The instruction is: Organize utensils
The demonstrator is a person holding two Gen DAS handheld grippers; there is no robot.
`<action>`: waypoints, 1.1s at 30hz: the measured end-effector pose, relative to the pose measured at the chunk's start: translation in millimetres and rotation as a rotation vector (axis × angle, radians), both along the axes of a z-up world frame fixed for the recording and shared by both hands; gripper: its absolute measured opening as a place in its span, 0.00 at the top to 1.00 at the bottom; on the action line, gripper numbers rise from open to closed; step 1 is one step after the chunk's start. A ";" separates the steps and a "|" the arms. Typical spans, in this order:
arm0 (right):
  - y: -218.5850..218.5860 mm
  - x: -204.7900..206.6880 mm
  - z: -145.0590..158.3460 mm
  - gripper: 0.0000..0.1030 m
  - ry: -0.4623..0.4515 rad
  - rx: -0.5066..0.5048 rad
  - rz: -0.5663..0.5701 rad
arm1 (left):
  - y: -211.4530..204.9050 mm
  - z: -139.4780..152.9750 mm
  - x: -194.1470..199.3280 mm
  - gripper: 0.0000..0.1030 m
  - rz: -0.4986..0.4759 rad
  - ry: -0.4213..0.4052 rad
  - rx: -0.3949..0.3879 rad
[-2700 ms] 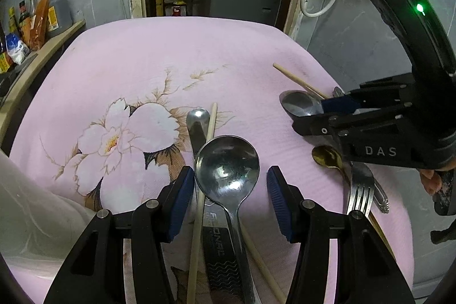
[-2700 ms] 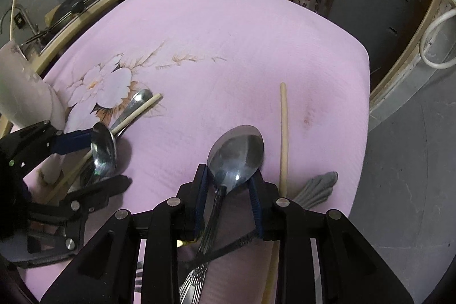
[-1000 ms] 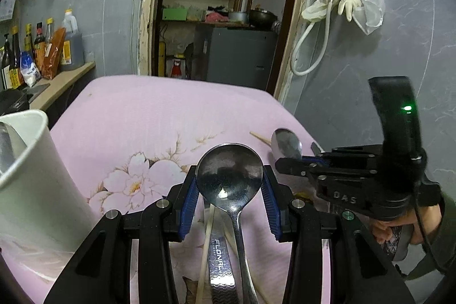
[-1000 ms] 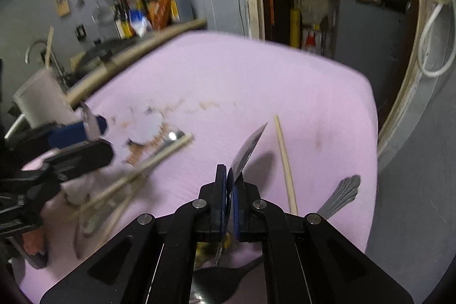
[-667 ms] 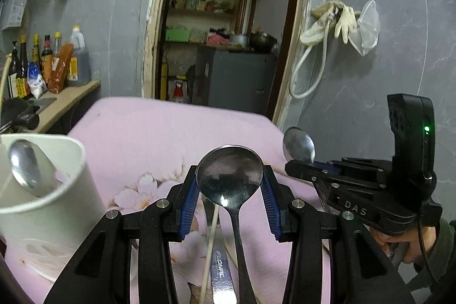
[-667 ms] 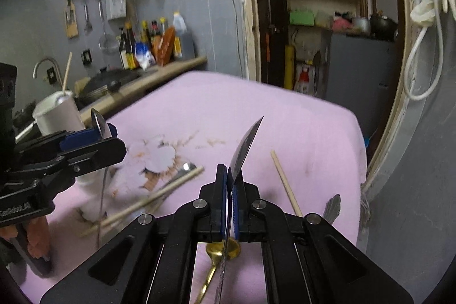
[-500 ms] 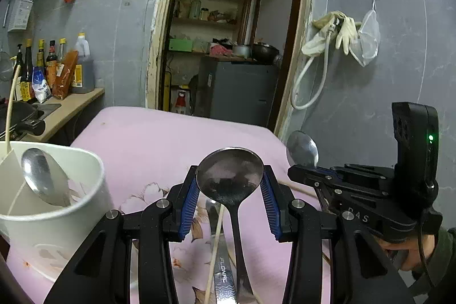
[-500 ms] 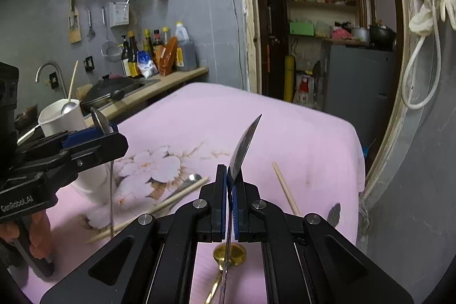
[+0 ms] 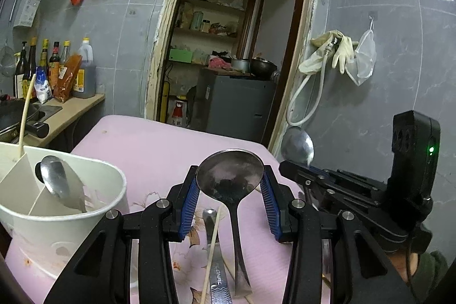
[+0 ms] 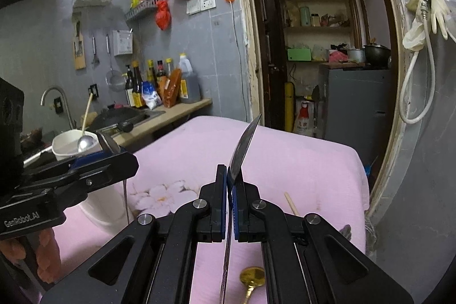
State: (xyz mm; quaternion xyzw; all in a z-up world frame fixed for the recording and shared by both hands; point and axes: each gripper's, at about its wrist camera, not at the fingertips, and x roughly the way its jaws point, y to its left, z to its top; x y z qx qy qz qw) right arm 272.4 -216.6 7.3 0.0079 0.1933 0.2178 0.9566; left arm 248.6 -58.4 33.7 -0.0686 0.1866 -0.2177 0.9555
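My left gripper [image 9: 229, 204] is shut on a steel ladle spoon [image 9: 230, 175], bowl up, held above the pink cloth. My right gripper [image 10: 229, 207] is shut on a steel spoon [image 10: 243, 146] seen edge-on; in the left wrist view that spoon [image 9: 297, 143] stands at the right. A white divided utensil holder [image 9: 59, 207] stands at the left with a spoon [image 9: 55, 184] and a chopstick [image 9: 25, 110] in it; it also shows in the right wrist view [image 10: 72, 146]. A chopstick [image 9: 212, 244] and a steel handle [image 9: 215, 258] lie on the cloth below my left gripper.
The table has a pink flowered cloth [image 10: 299, 161]. A gold spoon [image 10: 252, 278] and a chopstick [image 10: 290, 202] lie near my right gripper. A counter with bottles [image 10: 159, 87] and a sink is at the left. A doorway with a grey cabinet [image 9: 236, 104] is behind.
Both grippers closed on their spoons and lifted them off the cloth. They tilted up, so the spoons now stand upright and the holder has come into view at the left.
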 end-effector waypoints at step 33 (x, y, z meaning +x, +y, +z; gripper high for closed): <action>123.9 -29.6 106.4 0.99 -0.356 0.149 0.073 | 169.1 119.0 -47.1 0.64 0.340 -0.201 -0.017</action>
